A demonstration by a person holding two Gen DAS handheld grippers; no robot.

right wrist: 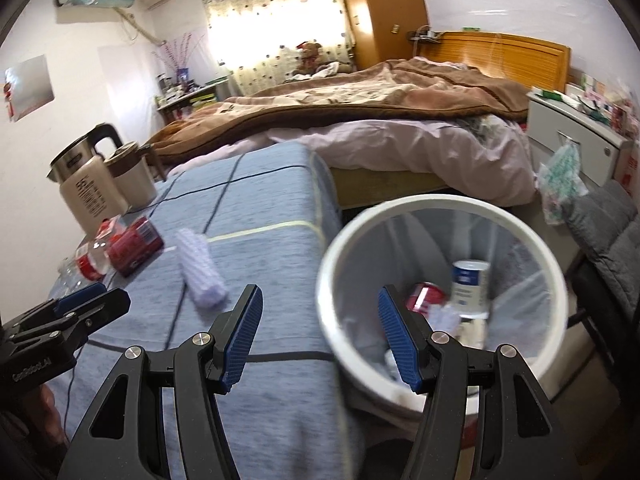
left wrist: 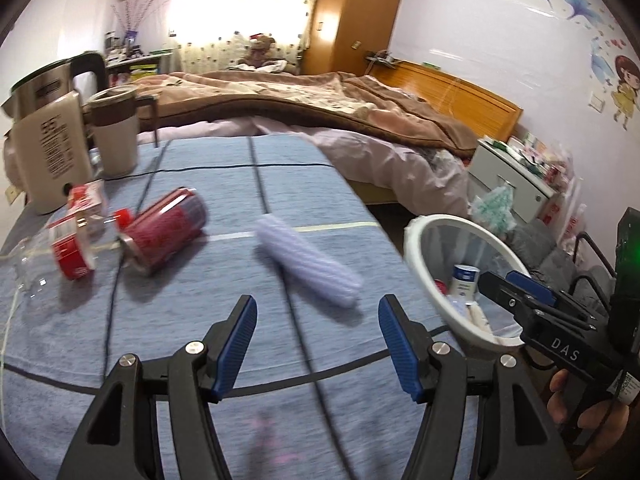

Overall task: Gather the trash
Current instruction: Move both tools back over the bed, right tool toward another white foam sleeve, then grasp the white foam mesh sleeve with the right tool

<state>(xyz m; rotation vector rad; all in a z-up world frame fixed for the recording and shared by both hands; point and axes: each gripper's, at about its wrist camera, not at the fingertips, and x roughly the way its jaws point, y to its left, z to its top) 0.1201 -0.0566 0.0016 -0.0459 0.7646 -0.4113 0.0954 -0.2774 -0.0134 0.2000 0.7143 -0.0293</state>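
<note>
On the blue cloth table [left wrist: 280, 360] lie a pale lilac ribbed roll [left wrist: 308, 262], a red can [left wrist: 166, 236] on its side, and a clear plastic bottle [left wrist: 70, 248] with a red label. My left gripper [left wrist: 318, 344] is open and empty, just short of the lilac roll. My right gripper [right wrist: 320, 336] is open and empty at the rim of the white trash bin [right wrist: 332, 256], which holds a white and blue can [right wrist: 470, 288] and a red can [right wrist: 424, 296]. The roll [right wrist: 200, 272] also shows in the right wrist view.
A cream kettle [left wrist: 48, 148] and a lidded cup [left wrist: 114, 136] stand at the table's far left. A bed [left wrist: 320, 112] with a brown blanket lies beyond. A white nightstand [left wrist: 516, 172] and a grey chair [right wrist: 608, 232] stand right of the bin.
</note>
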